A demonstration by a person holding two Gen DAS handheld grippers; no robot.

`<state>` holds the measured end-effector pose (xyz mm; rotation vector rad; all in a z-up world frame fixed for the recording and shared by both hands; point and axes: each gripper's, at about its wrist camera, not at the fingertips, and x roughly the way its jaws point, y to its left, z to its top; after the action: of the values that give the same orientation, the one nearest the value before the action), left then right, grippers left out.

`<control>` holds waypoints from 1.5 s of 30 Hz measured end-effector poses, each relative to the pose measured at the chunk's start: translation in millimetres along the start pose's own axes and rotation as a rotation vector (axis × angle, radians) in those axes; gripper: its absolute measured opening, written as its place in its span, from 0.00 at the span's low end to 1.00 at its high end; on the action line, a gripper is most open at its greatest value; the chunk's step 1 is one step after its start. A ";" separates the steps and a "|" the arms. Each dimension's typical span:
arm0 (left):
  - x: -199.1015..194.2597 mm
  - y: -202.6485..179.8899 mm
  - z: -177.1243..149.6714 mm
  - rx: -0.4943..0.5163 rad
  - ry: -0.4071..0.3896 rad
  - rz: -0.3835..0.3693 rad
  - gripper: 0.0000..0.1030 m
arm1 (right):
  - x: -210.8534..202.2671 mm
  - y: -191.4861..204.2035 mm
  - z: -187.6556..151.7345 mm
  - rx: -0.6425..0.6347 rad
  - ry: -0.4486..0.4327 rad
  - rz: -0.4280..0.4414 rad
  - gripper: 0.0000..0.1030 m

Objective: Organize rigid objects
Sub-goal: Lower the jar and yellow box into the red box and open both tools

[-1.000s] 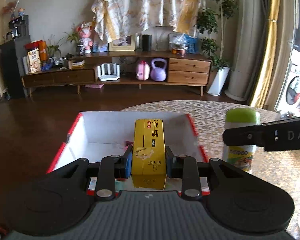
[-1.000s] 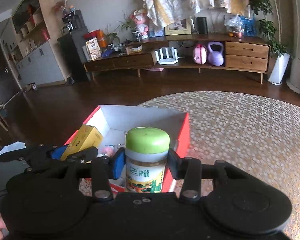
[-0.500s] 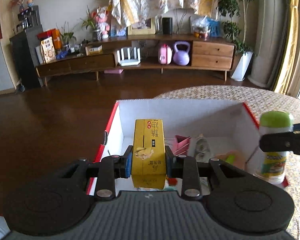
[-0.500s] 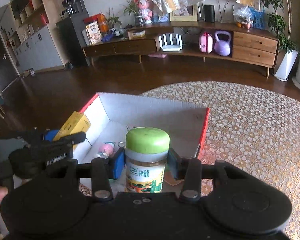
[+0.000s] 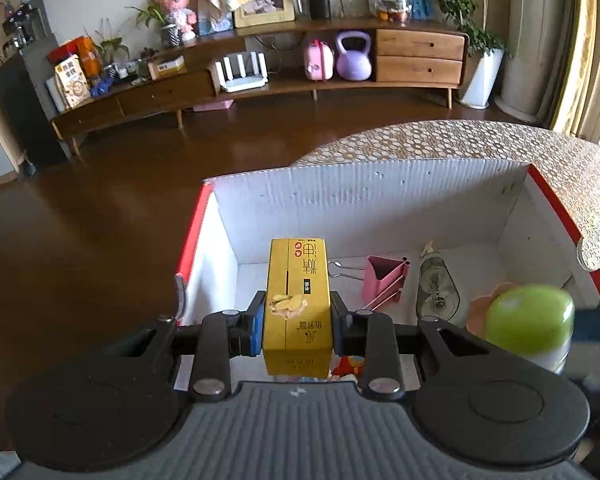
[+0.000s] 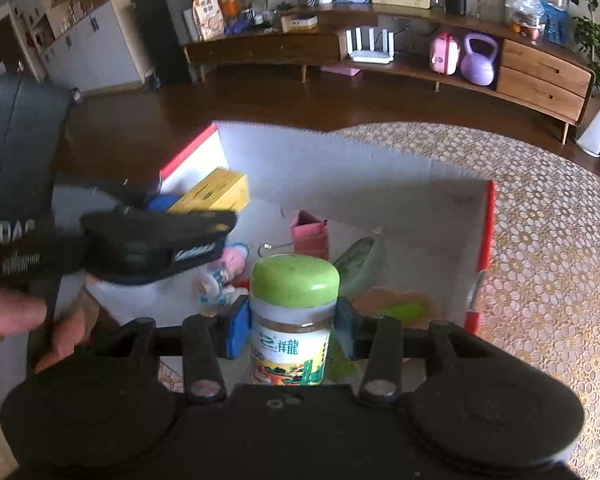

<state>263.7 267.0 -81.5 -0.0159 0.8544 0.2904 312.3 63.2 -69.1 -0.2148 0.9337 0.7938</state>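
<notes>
My left gripper (image 5: 298,326) is shut on a yellow carton (image 5: 298,300) and holds it over the left part of a red cardboard box with white inner walls (image 5: 372,196). My right gripper (image 6: 294,330) is shut on a green-lidded jar (image 6: 294,320) and holds it over the box's right part (image 6: 485,232). The jar also shows blurred at the right of the left wrist view (image 5: 530,326). The carton (image 6: 216,192) and left gripper (image 6: 156,236) show at the left of the right wrist view.
Inside the box lie a pink binder clip (image 5: 384,278), a grey-green tape dispenser (image 5: 438,292), a peach flower-shaped piece (image 6: 396,304) and small toys (image 6: 230,260). The box stands on a round table with a lace cloth (image 6: 548,240). Dark wood floor lies beyond.
Both grippers have moved forward and tilted down over the box with their loads. The jar has come from beside the box to above its right interior.
</notes>
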 end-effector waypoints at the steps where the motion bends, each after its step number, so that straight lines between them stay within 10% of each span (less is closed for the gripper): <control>1: 3.0 -2.2 1.2 0.008 0.009 -0.007 0.30 | 3.9 1.7 -0.3 -0.001 0.008 0.000 0.42; 26: 39.5 -17.9 10.6 0.092 0.241 -0.052 0.30 | 27.2 5.1 7.2 0.012 0.041 -0.051 0.45; 45: -27.8 -14.7 -0.7 0.044 0.043 -0.020 0.58 | -27.2 -2.9 -7.4 0.026 -0.064 0.016 0.52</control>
<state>249.8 246.0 -62.8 0.0108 0.9026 0.2529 300.4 43.5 -52.7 -0.1591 0.8858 0.7987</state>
